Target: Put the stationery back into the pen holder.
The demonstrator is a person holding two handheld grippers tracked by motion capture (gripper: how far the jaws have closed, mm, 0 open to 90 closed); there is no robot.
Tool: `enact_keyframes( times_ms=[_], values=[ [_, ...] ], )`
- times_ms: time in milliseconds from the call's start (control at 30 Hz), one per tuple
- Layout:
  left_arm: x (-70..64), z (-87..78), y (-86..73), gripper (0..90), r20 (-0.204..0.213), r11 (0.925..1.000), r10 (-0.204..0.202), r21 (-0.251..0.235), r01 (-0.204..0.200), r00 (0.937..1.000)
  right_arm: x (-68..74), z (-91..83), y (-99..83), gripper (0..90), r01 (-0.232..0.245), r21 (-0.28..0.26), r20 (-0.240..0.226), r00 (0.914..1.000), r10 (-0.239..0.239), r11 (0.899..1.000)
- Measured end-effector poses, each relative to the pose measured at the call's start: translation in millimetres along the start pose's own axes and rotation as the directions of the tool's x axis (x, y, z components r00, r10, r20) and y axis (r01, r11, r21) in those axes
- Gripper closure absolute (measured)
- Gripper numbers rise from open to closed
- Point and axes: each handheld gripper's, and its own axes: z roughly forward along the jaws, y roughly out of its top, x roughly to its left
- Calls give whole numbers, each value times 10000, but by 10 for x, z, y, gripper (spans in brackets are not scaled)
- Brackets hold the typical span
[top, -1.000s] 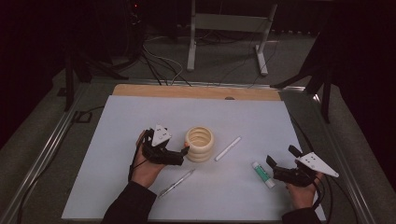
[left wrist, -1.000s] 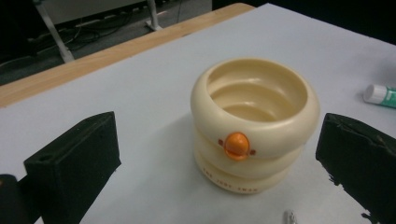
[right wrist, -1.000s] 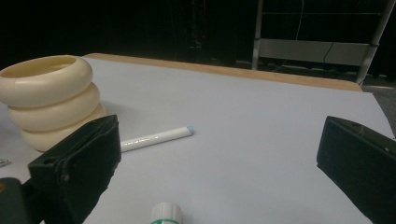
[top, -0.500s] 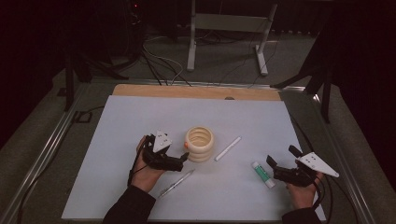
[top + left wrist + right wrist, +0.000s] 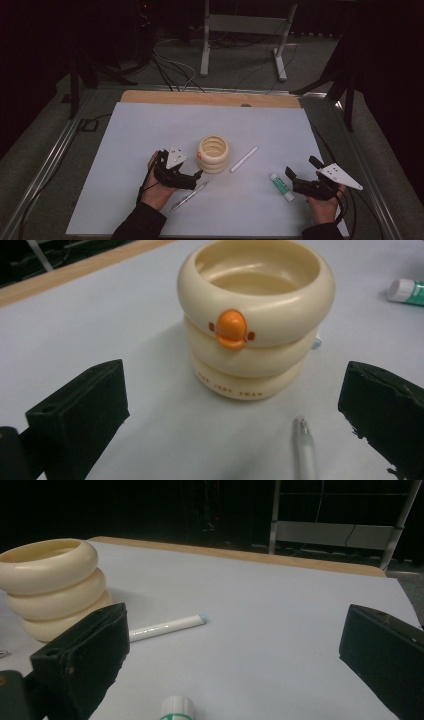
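White sheet covers the tabletop, with a wooden edge at the far side; beyond it the room is dark, with a metal stand and cables on the floor. At the sheet's middle stands a cream ringed cup with an orange beak. The left hand-held gripper, jaws spread, sits just left of the cup, aimed at it, closer than half a second ago. A pen lies beside it, its far end cut off in the left gripper view. A white stick lies right of the cup. The right hand-held gripper, jaws spread, rests near a green-and-white tube, unmoved; the tube's label is too small to read.
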Motion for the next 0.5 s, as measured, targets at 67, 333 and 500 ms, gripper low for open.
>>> enact_keyframes(
  times_ms=[67, 333, 500],
  values=[
    [-7, 4, -6, 1, 15, 10000, -12, 35, 12, 10000, 3, 1, 1, 2, 3, -6, -12, 10000, -3, 10000],
    [-81, 45, -58, 1, 171, 9991, 88, 425, -95, 9998, 3, -5, 0, 2, -1, -9, 2, 10000, 1, 10000],
    [-118, 59, -83, 1, 208, 9977, 168, 649, -181, 9996, 9, 0, 1, 2, 32, -3, -19, 10000, -32, 10000]
  ],
)
